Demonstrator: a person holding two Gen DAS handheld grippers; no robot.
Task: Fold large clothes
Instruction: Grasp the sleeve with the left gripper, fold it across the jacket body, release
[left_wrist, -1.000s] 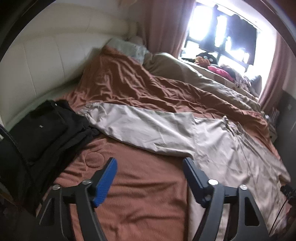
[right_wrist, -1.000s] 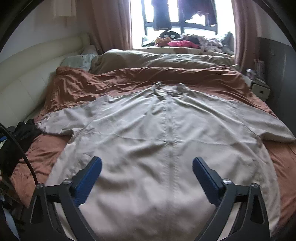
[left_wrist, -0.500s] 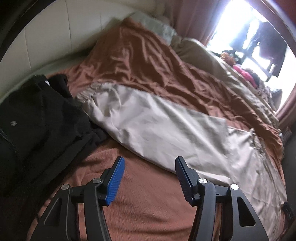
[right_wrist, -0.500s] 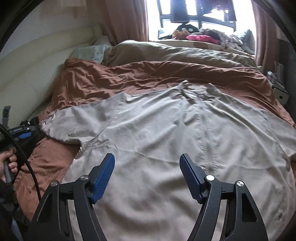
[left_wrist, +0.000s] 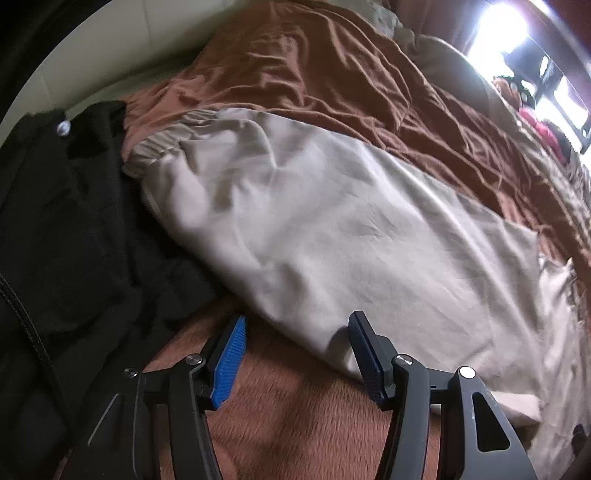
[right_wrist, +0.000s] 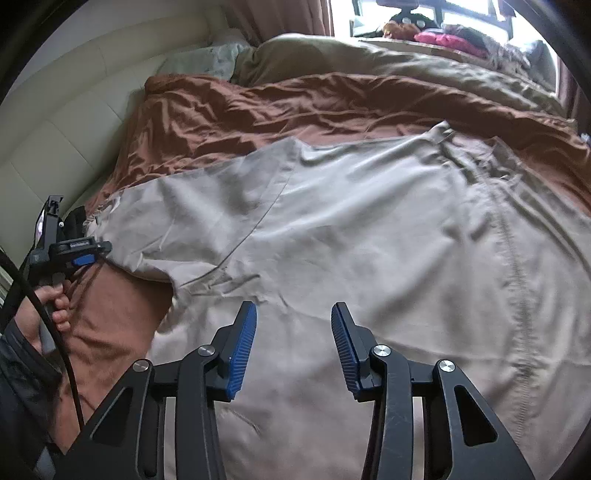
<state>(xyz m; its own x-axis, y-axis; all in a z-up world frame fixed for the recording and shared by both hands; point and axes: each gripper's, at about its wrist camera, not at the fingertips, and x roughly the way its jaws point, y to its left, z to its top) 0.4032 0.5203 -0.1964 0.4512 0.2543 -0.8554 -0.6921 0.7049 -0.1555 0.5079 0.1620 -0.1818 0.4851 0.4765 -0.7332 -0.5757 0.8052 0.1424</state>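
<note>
A large beige jacket (right_wrist: 369, 236) lies spread flat on the brown bed cover, zipper up. Its left sleeve (left_wrist: 314, 229) stretches toward an elastic cuff (left_wrist: 166, 144) at the bed's left side. My left gripper (left_wrist: 295, 354) is open, low over the cover at the sleeve's near edge, which lies between its blue pads. It also shows in the right wrist view (right_wrist: 74, 254) beside the cuff. My right gripper (right_wrist: 291, 339) is open and empty, just above the jacket's body near the left armpit seam.
A black garment (left_wrist: 66, 229) lies heaped left of the sleeve. The brown cover (right_wrist: 258, 110) is wrinkled behind the jacket, with an olive duvet (right_wrist: 369, 62) and pillow (right_wrist: 207, 59) beyond. A cream padded headboard (right_wrist: 74, 96) runs along the left. A window is at the far end.
Both grippers have moved forward and down toward the jacket and their jaws have narrowed. The left one has come up to the sleeve's edge, the right one over the armpit area.
</note>
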